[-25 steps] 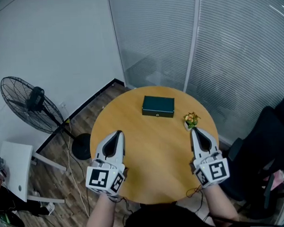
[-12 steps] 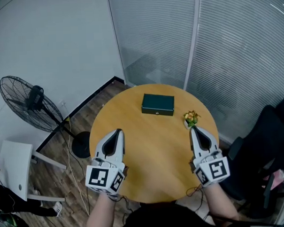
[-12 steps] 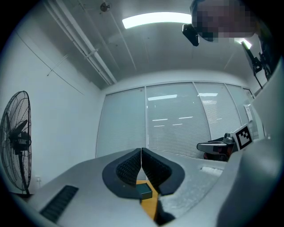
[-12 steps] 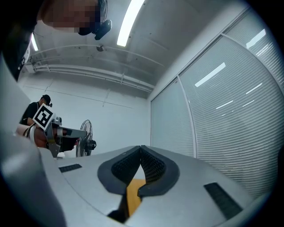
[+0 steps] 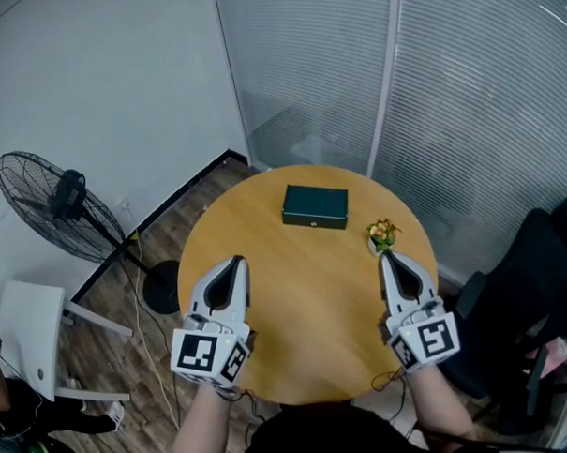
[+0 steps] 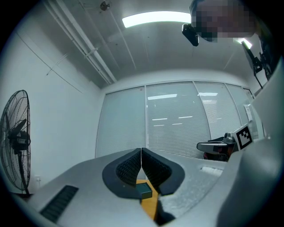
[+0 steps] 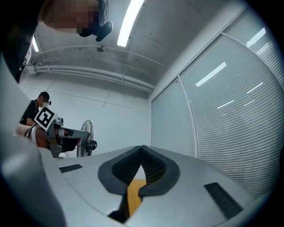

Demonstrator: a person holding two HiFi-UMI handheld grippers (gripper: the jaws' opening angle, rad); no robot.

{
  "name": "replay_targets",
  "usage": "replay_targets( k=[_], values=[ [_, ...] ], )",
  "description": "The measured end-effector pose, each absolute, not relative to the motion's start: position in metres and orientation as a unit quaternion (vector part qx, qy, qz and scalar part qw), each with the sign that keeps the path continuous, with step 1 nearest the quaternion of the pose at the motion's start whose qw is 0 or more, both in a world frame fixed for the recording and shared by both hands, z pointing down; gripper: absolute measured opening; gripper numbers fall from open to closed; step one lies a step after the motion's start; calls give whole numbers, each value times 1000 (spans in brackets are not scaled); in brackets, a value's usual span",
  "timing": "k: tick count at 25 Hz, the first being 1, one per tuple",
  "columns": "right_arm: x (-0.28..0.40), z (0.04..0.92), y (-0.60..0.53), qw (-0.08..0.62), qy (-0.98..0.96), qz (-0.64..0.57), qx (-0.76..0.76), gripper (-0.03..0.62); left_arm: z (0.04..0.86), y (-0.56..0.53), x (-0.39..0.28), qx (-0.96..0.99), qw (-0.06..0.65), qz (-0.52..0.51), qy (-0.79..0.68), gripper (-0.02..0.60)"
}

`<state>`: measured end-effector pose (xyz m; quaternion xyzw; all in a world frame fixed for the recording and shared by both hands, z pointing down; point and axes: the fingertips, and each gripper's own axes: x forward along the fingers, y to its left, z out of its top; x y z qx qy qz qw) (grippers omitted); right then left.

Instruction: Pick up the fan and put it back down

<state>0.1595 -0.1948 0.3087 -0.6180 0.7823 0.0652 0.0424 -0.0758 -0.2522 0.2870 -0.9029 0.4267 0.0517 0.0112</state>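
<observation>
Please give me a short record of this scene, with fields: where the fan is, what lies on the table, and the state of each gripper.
Fan: upright on the floor, left of the table, untouched
Table: round, wooden
On table: dark green box toward the far side; small flower pot to its right, near the edge
Left gripper: shut, empty, over the table's near left part
Right gripper: shut, empty, over the table's near right part
Task state: fan not yet picked up

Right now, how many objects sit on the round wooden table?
2: a dark green rectangular box toward the far side, and a small yellow-flowered potted plant near the right edge. Others may be hidden.
</observation>
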Motion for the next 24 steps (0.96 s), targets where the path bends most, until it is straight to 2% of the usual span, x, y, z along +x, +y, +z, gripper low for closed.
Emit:
replay_targets(
  k=[24],
  values=[
    [152, 310, -197, 45, 780, 62, -621, -6, 292, -258, -80, -905, 7, 48, 422, 7]
  ],
)
